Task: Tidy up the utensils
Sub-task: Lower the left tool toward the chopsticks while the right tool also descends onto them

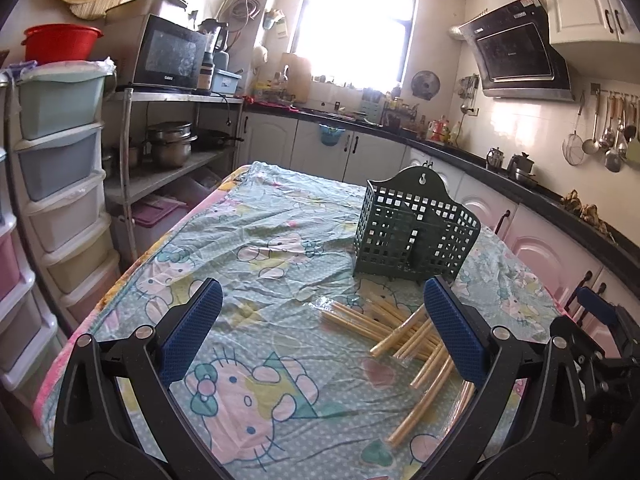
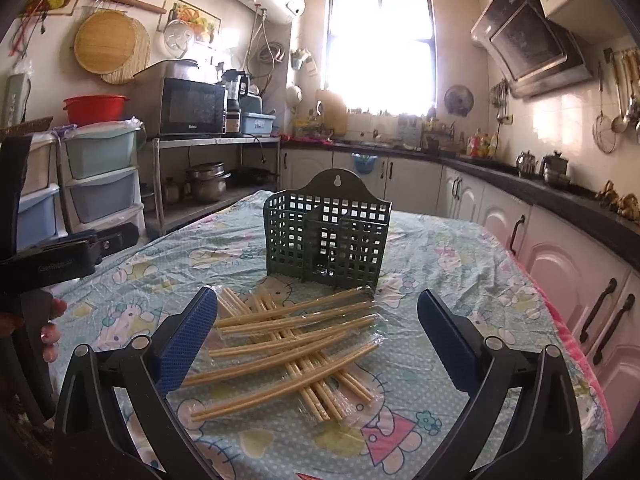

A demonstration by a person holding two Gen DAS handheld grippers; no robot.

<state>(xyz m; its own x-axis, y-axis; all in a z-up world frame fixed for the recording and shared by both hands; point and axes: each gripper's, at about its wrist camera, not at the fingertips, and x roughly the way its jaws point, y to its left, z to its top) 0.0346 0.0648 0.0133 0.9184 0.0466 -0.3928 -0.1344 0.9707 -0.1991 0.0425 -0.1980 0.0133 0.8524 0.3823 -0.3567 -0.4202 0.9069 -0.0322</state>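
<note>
Table: my work surface, spread with a cartoon-cat tablecloth (image 1: 280, 248) (image 2: 440, 264) in pale green and pink, wrinkled across the middle.
Kitchen around it: a microwave (image 1: 168, 54) (image 2: 192, 106) on a metal shelf to the left, stacked plastic drawers (image 1: 60, 160) (image 2: 100, 176) beside it, and a range hood (image 1: 516, 52) (image 2: 528, 48) on the right wall.
Utensil holder: a dark green perforated basket (image 1: 416, 228) (image 2: 326, 232) stands upright on the cloth, its hanging tab at the top; a divider splits it into compartments, and I see nothing inside.
Chopsticks: a loose pile of pale wooden chopsticks (image 1: 404, 332) (image 2: 296, 340) in clear wrappers lies on the cloth just in front of the basket, crossing one another at several angles.
My left gripper (image 1: 320, 328): jaws spread wide, nothing between them, hovering over the cloth with the pile near my right finger.
My right gripper (image 2: 316, 336): jaws spread wide too, nothing gripped; the pile lies on the cloth between and below my fingers.
Fingers (image 1: 452, 328) (image 2: 188, 336): blue textured pads on black arms.
</note>
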